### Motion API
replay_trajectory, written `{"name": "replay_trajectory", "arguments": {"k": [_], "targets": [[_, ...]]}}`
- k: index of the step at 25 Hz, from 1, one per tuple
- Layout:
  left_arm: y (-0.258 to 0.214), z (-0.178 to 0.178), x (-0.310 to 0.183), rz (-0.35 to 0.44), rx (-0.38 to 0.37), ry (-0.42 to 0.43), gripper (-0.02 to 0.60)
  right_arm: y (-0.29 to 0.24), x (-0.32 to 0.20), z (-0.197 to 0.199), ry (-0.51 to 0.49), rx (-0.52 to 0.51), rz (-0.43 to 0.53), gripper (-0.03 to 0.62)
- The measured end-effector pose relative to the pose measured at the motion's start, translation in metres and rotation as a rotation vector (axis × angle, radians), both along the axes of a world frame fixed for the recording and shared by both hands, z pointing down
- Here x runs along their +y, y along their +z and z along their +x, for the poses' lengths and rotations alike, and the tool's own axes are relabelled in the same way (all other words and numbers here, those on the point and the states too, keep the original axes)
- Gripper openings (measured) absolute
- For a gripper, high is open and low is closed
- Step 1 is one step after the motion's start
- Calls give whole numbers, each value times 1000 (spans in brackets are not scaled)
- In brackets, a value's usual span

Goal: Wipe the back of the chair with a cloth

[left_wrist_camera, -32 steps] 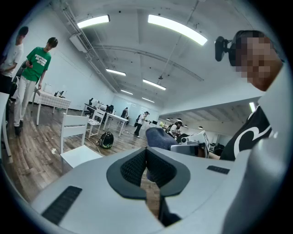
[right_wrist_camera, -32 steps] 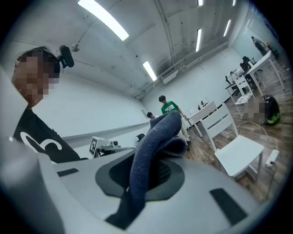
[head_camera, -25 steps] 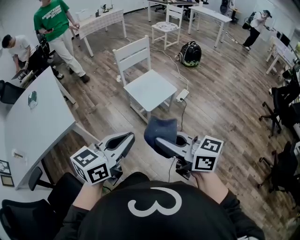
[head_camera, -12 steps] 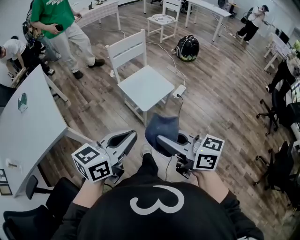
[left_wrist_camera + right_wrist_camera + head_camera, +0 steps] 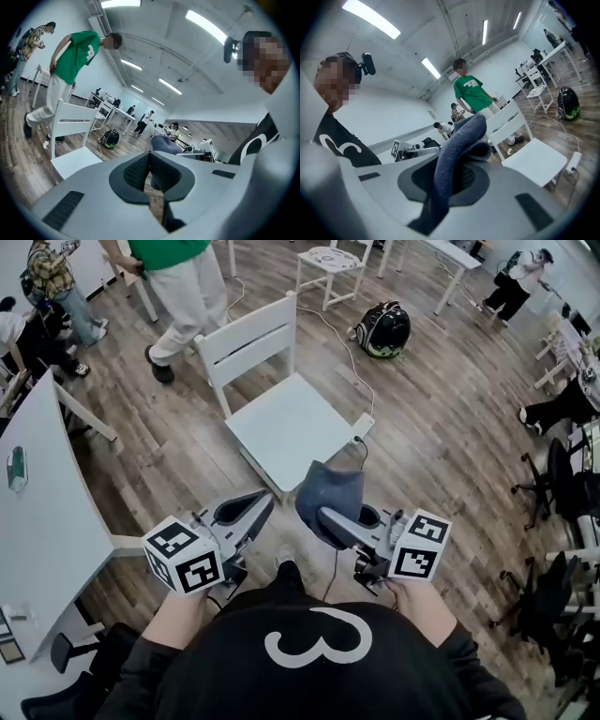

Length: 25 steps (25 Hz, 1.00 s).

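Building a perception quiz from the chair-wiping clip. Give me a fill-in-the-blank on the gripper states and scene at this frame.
The right gripper has its jaws ___ on the dark blue fabric cloth.
The left gripper, jaws together, holds ___.
The person standing behind the white slatted wooden chair wears a ___ shirt.
Missing words: shut; nothing; green.

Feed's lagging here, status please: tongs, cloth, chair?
Right tongs shut on blue cloth. Left tongs shut, empty. White chair ahead, not yet reached. Person standing close behind chair back.
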<state>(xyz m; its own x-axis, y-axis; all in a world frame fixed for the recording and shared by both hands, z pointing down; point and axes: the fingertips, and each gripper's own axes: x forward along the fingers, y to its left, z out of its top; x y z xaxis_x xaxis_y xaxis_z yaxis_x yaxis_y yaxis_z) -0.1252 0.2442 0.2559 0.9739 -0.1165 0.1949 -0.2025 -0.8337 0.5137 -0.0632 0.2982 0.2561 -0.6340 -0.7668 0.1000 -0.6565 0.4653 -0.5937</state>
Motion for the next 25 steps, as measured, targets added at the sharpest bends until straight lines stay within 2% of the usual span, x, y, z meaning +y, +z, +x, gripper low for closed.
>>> {"name": "replay_trajectory", "arguments": {"k": [6, 14, 20, 25], "targets": [[12, 17, -99, -26, 6, -76, 14, 11, -98, 24, -47, 78, -19, 49], [15, 29, -174, -66, 9, -190, 14, 9, -179, 36, -119, 96, 1, 49], [21, 31, -229, -60, -13, -348, 14, 14, -247, 38, -266, 62, 15, 49], [25, 28, -270, -55, -37, -523, 13, 16, -307, 43, -388, 44, 35, 49]]}}
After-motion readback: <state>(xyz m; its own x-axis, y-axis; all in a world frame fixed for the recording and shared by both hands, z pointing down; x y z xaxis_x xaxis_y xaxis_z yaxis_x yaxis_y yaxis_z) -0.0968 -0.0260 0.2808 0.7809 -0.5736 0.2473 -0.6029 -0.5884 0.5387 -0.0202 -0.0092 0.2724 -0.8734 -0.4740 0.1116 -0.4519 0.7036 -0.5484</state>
